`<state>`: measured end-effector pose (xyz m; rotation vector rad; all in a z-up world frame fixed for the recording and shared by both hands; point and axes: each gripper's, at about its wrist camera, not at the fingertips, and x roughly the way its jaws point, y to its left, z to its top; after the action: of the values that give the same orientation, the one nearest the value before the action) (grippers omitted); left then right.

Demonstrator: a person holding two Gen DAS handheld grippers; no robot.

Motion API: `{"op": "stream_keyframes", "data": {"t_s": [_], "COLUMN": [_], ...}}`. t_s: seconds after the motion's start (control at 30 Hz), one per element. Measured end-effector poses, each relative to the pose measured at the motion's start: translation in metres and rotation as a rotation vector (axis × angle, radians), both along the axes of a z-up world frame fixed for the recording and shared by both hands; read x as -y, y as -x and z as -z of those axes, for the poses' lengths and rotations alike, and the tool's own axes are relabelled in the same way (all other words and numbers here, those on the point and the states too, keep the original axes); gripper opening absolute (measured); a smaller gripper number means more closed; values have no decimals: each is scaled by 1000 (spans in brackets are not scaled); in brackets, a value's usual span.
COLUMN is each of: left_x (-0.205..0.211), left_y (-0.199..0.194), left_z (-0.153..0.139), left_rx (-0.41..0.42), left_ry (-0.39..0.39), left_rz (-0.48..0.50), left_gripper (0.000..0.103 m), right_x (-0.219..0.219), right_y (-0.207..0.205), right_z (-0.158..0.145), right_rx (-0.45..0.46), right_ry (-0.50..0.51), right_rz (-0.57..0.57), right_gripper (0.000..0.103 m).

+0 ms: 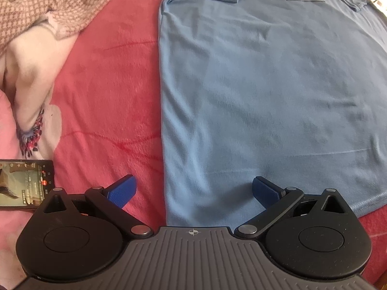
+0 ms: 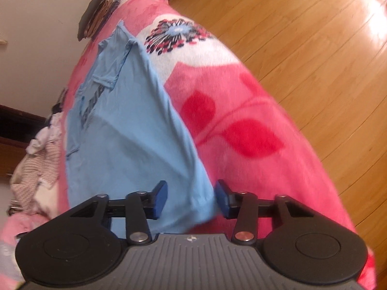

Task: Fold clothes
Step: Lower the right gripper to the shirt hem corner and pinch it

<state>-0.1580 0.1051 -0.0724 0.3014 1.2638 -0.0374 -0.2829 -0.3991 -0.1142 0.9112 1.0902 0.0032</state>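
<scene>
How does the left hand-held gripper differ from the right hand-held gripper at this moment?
1. The left hand-held gripper is spread wide; the right hand-held gripper has a narrower gap, though it is also open.
2. The left one straddles the side edge of the light blue T-shirt, one finger over the pink blanket; the right one has the shirt's hem corner between its fingers.
Both have blue pads and grip nothing yet.

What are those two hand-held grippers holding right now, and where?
Nothing. The left hand-held gripper and right hand-held gripper are both open at the bottom hem corners of the blue T-shirt.
</scene>
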Motion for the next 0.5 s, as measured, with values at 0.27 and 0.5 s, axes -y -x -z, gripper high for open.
{"op": "stream_keyframes", "data": {"t_s": [0.27, 0.5], "left_x": [-39, -60], "left_y": [-15, -19], "left_z": [-13, -15], "left_rx": [9, -28], "left_ry": [152, 188], "left_rz": [-119, -114], "left_gripper": [103, 103], "right_x": [-1, 1], "right_y": [1, -7], "right_z": [6, 7], "right_rx": [-5, -20], "right_ry": [10, 16], "right_rz": [25, 25], "right_gripper": [18, 19]}}
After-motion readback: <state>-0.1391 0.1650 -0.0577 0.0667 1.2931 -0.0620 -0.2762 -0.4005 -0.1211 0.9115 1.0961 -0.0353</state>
